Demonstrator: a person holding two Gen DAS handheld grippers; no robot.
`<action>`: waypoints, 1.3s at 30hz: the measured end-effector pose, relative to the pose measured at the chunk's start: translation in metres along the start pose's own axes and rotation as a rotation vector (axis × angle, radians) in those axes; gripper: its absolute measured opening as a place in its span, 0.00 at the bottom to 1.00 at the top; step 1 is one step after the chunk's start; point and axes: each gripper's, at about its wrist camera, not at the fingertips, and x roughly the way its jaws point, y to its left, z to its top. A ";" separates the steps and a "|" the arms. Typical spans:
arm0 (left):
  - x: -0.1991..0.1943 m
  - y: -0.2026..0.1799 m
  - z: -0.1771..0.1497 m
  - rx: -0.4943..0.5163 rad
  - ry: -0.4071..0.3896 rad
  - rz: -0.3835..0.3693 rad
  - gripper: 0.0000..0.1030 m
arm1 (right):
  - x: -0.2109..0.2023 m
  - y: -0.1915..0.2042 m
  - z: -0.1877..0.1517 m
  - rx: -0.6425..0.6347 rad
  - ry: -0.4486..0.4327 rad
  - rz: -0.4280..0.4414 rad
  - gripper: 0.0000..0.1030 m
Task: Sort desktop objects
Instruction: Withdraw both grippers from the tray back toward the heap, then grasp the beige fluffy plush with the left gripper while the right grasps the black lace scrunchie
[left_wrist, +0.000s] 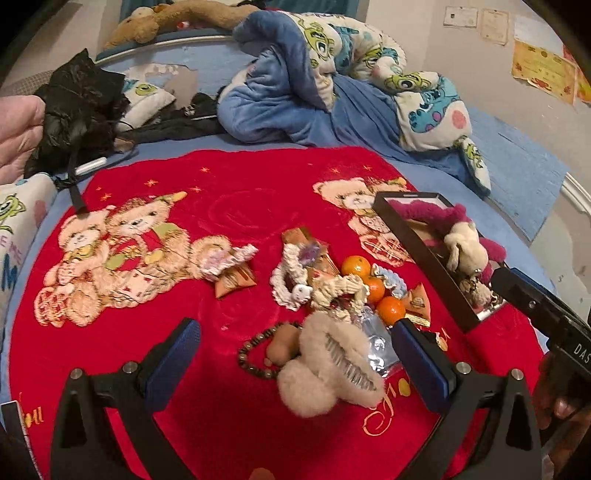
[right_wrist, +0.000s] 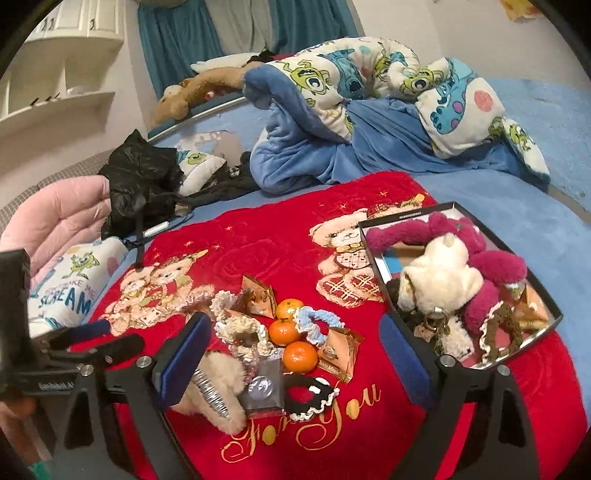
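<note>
Both my tongs hang spread and empty: left gripper (left_wrist: 295, 363) over the fluffy beige hair claw (left_wrist: 325, 369), right gripper (right_wrist: 295, 363) above the red teddy-bear blanket (right_wrist: 258, 236). Three small oranges (right_wrist: 284, 332) lie beyond; farther right, the black box (right_wrist: 546, 328) holds plush toys.

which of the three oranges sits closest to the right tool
The front orange, lowest in the right wrist view, beside the gold packet. The other two oranges lie farther back.

Black fingers (left_wrist: 421, 369), blue pads (right_wrist: 184, 354)
</note>
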 end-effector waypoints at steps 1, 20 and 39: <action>0.005 -0.001 -0.001 0.001 0.005 -0.003 1.00 | 0.001 -0.001 -0.002 0.006 0.006 0.000 0.86; 0.087 -0.026 -0.047 0.126 0.119 0.039 1.00 | 0.054 -0.018 -0.062 0.051 0.231 -0.012 0.37; 0.101 -0.024 -0.066 0.120 0.135 -0.049 1.00 | 0.079 -0.014 -0.083 0.111 0.306 0.005 0.11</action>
